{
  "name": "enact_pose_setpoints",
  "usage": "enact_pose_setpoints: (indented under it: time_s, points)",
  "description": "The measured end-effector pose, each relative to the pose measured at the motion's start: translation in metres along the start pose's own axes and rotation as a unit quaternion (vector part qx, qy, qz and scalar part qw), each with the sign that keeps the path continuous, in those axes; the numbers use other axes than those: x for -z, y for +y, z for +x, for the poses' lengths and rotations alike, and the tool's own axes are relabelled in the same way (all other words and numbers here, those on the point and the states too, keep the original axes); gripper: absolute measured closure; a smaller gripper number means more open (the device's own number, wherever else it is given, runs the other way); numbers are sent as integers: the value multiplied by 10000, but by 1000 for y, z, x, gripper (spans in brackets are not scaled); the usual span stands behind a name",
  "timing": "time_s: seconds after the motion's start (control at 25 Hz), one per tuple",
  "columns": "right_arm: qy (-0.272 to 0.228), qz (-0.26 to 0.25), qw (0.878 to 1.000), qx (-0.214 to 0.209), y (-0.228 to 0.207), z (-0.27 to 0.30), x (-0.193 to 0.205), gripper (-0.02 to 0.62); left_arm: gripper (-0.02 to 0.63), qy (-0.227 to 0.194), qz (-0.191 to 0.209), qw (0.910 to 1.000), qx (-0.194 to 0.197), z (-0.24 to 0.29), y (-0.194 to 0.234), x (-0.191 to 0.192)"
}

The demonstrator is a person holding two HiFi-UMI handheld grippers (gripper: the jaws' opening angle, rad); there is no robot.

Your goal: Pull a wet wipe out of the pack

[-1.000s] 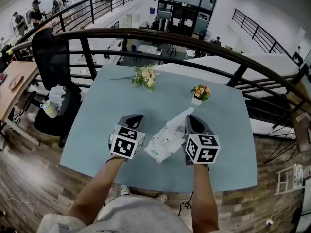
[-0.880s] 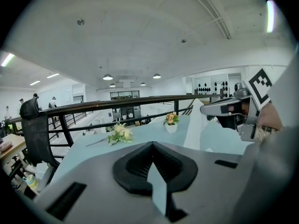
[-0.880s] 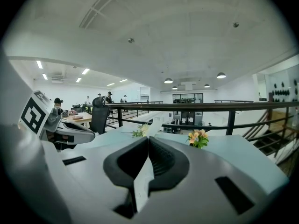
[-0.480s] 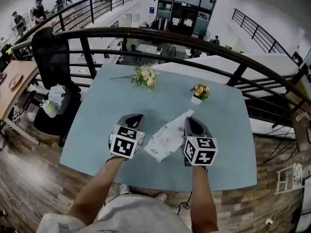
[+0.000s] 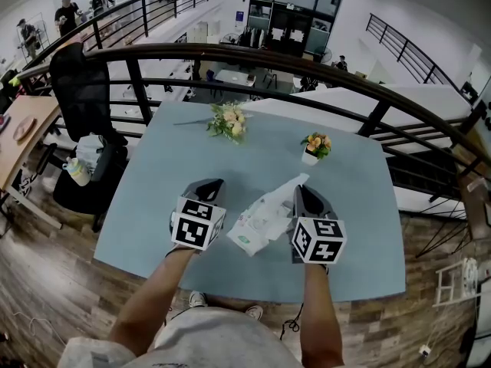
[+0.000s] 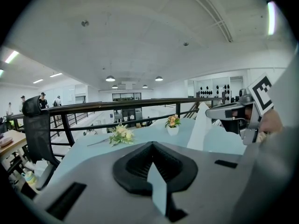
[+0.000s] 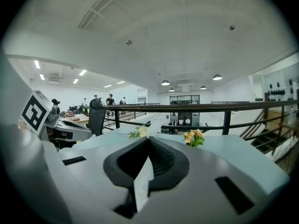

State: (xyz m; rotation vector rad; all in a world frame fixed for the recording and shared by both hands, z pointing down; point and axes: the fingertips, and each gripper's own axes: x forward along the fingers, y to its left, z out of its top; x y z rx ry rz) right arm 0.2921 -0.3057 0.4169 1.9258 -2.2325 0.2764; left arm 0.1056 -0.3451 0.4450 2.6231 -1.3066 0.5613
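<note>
Your left hand-held gripper (image 5: 212,188) has its jaws together and, as far as its own view shows, nothing clamped. The pale sliver in the seam is the colour of the pale blue table (image 5: 153,205) beneath. It sits just beside the left edge of the white soft plastic wipe pack (image 5: 257,225); I cannot tell whether it touches the pack.

In my judgement that is the weak point of this step. The pack looks light and nothing visibly pins it, so it could ride up with the sheet. Set the left hand-held gripper down on the near end of the pack, by the green label, before you draw further.

From the pack's opening the white wet wipe (image 5: 285,186) rises in a narrow peak towards the far right. Pull it in one steady line along that slope. A sideways jerk would likely tear the sheet or drag the next one out with it.

Your right hand-held gripper (image 5: 298,192) is clamped on the tip of that wet wipe, and a white edge pokes out ahead of its closed jaws. The pack lies on the table just to its left and nearer you, between the two hand-held grippers — the wipe's lower part seems tucked in the pack.
</note>
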Motion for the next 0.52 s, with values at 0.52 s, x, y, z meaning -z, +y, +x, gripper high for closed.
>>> enact_pose_setpoints:
  time_s: [0.52]
  points:
    - [0, -9, 10000, -12, 4, 0, 0, 588, 609, -19, -32, 10000, -16, -2, 4, 0]
